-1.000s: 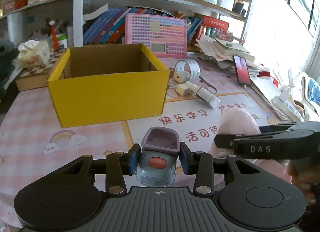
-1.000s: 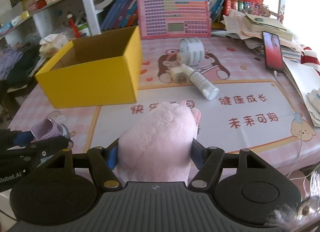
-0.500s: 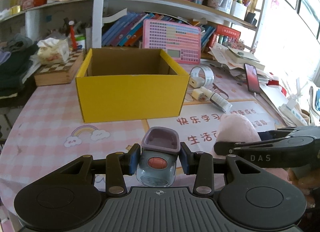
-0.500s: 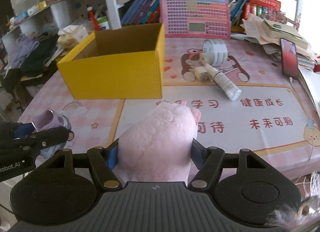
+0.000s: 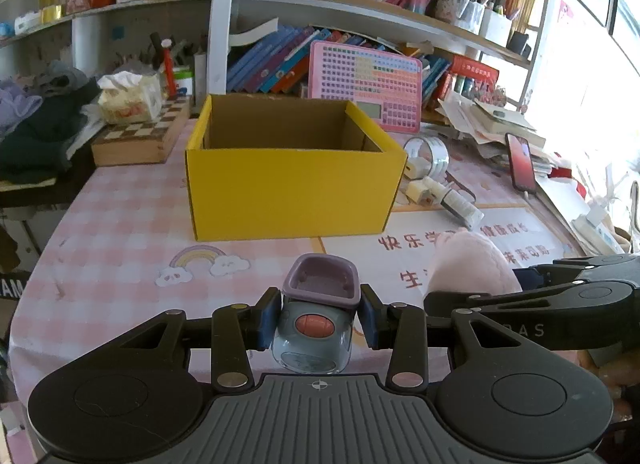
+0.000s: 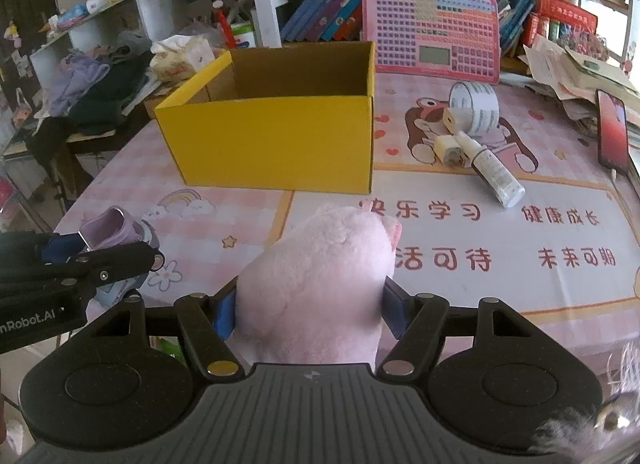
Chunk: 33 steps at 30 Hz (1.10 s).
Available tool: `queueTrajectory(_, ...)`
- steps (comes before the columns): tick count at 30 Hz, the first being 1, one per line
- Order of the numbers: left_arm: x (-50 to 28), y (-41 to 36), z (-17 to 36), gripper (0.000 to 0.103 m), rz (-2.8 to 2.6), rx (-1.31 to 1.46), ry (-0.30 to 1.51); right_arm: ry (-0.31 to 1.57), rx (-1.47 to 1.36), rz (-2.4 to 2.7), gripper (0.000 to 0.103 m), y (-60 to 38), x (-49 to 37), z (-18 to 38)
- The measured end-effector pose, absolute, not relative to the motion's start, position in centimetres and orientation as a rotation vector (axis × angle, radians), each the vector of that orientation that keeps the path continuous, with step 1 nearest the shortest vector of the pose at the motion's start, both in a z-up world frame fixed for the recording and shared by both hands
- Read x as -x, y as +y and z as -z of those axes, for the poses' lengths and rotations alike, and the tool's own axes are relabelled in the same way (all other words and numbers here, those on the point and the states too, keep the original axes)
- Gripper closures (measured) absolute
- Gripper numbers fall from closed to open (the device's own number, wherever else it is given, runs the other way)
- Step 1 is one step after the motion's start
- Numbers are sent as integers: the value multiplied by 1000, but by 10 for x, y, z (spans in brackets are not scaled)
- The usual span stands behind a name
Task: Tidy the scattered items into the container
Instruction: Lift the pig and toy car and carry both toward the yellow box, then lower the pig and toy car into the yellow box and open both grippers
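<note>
Both tongs swung left, yellow box [image 5: 292,192] now centred ahead. Left tongs [image 5: 320,318] clenched on toy shoe [image 5: 316,324]; right tongs [image 6: 310,306] clenched on pink plush [image 6: 320,276], both short of box. Risk: plush catching the near wall, tipping onto worktop [image 6: 520,284]. Bottle [image 6: 494,174], tape roll [image 6: 476,108] lie beyond.

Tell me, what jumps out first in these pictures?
A bright yellow box stands open in the middle of the pink table. In front of it, the left gripper clamps a small toy shoe, and the right gripper squeezes a fluffy pink plush toy.
</note>
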<state>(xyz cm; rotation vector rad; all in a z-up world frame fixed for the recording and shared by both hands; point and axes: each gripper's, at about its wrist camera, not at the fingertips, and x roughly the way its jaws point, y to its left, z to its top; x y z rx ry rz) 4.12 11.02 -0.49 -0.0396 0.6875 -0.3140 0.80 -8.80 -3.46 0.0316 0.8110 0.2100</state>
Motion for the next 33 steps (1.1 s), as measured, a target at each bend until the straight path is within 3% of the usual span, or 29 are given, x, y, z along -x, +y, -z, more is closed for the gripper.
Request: queueTrajectory(33, -55, 127, -15, 63, 317, 54, 603, 706, 20, -260, 36, -69, -19, 10)
